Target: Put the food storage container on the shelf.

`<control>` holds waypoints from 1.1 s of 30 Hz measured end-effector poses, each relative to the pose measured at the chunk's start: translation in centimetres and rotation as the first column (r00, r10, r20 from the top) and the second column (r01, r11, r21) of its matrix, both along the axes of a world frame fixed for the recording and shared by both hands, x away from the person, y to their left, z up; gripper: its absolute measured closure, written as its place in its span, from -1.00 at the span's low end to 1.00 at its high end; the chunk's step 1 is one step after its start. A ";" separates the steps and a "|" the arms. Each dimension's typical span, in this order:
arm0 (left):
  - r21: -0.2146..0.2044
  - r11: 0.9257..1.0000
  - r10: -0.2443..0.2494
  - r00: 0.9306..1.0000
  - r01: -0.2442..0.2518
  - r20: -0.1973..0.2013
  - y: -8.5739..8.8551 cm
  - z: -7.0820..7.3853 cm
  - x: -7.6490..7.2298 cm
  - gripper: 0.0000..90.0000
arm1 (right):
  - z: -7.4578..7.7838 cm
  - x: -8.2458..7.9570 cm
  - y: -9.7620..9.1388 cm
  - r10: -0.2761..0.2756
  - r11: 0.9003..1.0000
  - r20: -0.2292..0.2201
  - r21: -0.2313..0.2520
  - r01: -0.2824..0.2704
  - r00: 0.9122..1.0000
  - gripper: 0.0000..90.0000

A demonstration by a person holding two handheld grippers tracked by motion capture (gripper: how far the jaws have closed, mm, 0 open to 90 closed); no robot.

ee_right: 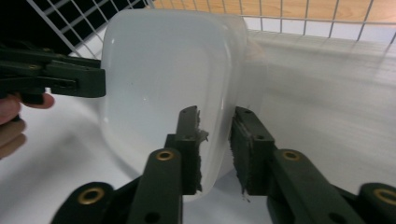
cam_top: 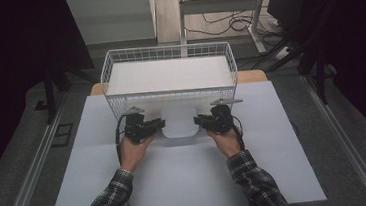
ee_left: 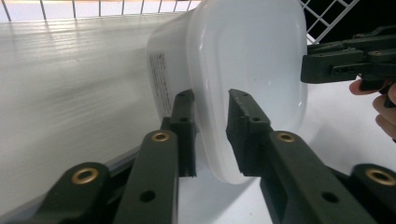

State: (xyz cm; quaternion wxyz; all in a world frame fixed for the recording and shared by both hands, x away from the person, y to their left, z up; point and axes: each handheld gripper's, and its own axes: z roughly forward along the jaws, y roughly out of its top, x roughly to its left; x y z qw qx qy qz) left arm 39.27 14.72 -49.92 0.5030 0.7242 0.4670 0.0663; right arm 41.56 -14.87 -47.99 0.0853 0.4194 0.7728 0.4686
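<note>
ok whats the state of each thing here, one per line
white container: lid on, resting on the table, gripped at both sides
left gripper: jaws closed over the container's lid rim
right gripper: jaws closed over the opposite rim
wire basket: upright behind the container, a white liner in its bottom

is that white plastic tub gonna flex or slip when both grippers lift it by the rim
The white tub looks thin, translucent and empty, so probably light. Its rim may flex a little between the left gripper and right gripper. The glossy plastic could slip, though a grip on opposite sides should limit tipping.
</note>
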 end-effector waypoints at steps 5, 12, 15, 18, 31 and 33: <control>-0.013 1.000 0.026 0.999 -0.026 0.021 -0.1 -0.2 0.4 0.52 | 0.1 0.3 0.4 -0.024 0.999 0.033 -0.022 0.025 0.999 0.50; 0.035 0.995 0.093 0.993 -0.096 0.072 -0.6 0.3 1.5 0.39 | 0.5 1.0 1.2 -0.055 0.996 0.081 -0.064 0.061 0.995 0.49; 0.067 0.989 0.124 0.988 -0.130 0.091 -0.9 0.5 1.8 0.30 | 0.6 1.5 1.3 -0.072 0.995 0.079 -0.061 0.077 0.994 0.47; 0.052 0.992 0.111 0.989 -0.116 0.098 -0.7 0.9 1.4 0.12 | 0.9 1.5 1.2 -0.065 0.995 0.095 -0.066 0.072 0.993 0.46; 0.049 0.998 0.019 0.990 -0.026 0.140 0.2 1.1 -3.3 -0.58 | 1.6 -1.1 0.0 -0.011 0.997 0.122 -0.073 0.020 0.992 0.82; 0.046 0.999 0.018 0.990 -0.024 0.142 0.4 1.1 -3.9 -0.68 | 1.7 -1.3 -0.1 -0.005 0.997 0.124 -0.074 0.015 0.992 0.85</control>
